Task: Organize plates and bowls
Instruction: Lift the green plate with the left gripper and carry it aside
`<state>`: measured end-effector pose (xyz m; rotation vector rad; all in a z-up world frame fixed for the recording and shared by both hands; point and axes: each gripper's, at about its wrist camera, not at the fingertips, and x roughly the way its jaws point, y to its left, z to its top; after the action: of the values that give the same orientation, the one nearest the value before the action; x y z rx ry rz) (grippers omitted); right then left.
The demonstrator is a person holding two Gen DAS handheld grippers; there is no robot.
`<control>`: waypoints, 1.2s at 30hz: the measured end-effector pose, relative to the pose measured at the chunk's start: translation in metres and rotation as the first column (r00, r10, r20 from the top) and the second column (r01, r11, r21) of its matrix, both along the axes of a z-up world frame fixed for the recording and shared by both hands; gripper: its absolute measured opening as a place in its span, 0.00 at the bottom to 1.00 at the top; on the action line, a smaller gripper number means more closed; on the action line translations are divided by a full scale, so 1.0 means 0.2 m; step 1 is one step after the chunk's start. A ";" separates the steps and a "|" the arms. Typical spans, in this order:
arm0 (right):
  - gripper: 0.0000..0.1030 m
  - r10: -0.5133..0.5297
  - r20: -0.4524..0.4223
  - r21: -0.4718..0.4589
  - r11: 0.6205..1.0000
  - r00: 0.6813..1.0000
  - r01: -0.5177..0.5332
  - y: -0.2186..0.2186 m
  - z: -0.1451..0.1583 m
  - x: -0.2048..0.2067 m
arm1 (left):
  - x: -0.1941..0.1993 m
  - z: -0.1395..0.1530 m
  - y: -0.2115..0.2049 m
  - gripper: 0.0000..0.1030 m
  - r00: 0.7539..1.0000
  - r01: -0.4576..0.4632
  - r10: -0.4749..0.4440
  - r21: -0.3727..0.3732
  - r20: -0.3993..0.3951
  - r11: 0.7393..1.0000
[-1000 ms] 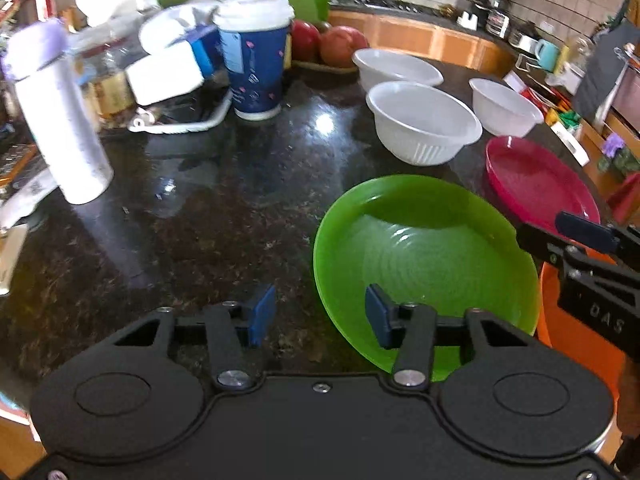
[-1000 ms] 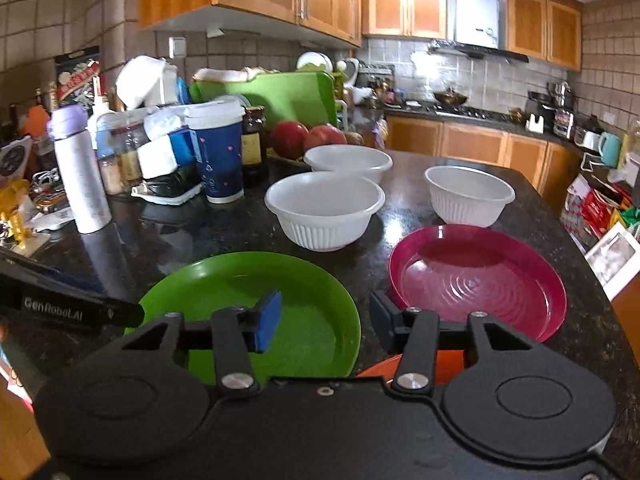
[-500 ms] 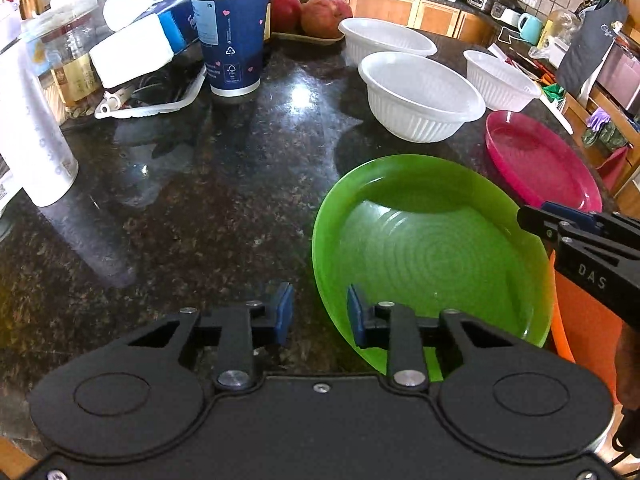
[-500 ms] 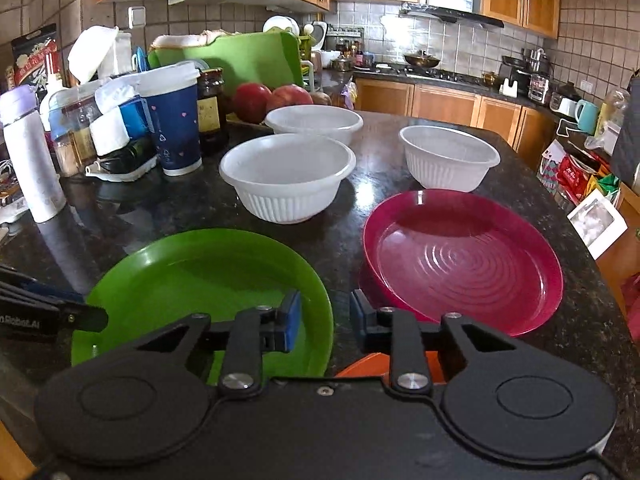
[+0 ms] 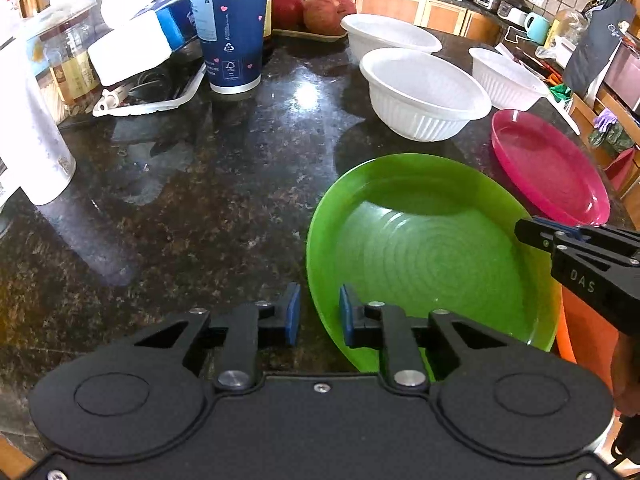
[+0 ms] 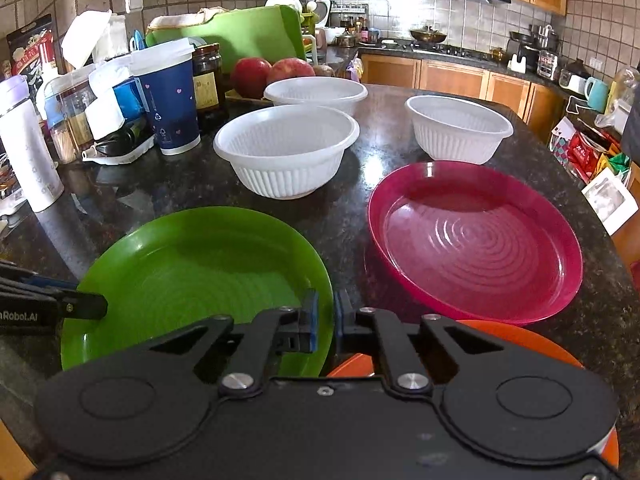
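A green plate [image 5: 432,256] [image 6: 200,276] lies near the counter's front edge. My left gripper [image 5: 319,315] straddles its left rim, the pads a small gap apart and not clamped. My right gripper [image 6: 325,322] is shut on its right rim. A magenta plate [image 6: 476,240] [image 5: 548,168] lies to the right. An orange plate [image 6: 520,340] sits under my right gripper, mostly hidden. Three white bowls stand behind: middle [image 6: 286,148], back [image 6: 316,94], right [image 6: 458,128].
A blue paper cup [image 6: 168,100], a white bottle [image 6: 28,152], jars, a tissue pack and apples [image 6: 272,74] crowd the counter's back left. Snack packets [image 6: 592,152] lie off the right edge. Dark granite [image 5: 192,200] lies left of the green plate.
Both grippers have moved in onto the green plate's rims and narrowed. The right one has closed on the rim; the left one's jaws have come closer together.
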<state>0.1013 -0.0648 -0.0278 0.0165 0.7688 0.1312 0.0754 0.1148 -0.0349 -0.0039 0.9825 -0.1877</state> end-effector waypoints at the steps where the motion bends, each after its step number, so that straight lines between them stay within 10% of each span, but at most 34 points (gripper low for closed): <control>1: 0.09 -0.002 -0.003 0.000 1.000 1.000 0.002 0.00 0.00 0.00 | 0.00 0.00 0.00 0.19 1.000 0.004 -0.004 -0.003 0.000 1.000; 36: 0.09 0.128 0.010 -0.006 0.992 0.992 -0.128 0.44 0.06 -0.17 | -0.12 0.05 0.43 0.18 0.996 -0.082 0.080 0.062 0.035 0.995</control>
<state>0.0680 0.0229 -0.0156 -0.0387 0.7598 0.2512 0.0505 0.2004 -0.0241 0.0175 0.9536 -0.0821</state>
